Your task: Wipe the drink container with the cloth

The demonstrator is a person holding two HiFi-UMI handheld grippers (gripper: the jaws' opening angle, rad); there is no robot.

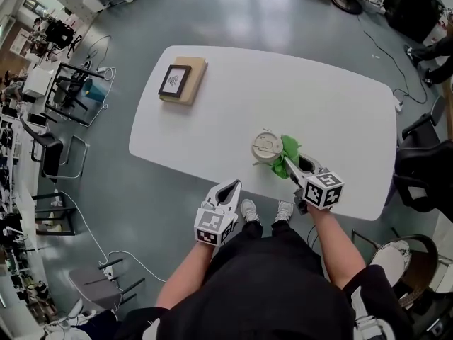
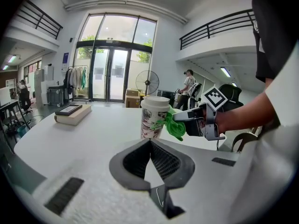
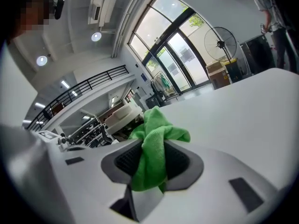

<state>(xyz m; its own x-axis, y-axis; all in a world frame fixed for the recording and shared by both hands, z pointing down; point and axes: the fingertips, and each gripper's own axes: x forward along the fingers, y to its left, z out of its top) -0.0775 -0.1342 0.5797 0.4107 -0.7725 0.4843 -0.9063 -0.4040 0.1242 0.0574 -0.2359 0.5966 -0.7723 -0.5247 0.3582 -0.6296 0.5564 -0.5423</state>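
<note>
A lidded paper drink cup with a printed sleeve stands upright near the front edge of the white table. My right gripper is shut on a green cloth, and the cloth presses against the cup's right side. In the right gripper view the cloth bunches between the jaws of the right gripper and hides the cup. My left gripper hangs off the table's front edge, shut and empty. In its own view the left gripper faces the cup, the cloth and the right gripper.
A tan book with a framed picture on it lies at the table's far left corner, also seen as the book in the left gripper view. Chairs stand left of the table, and a black chair stands at the right.
</note>
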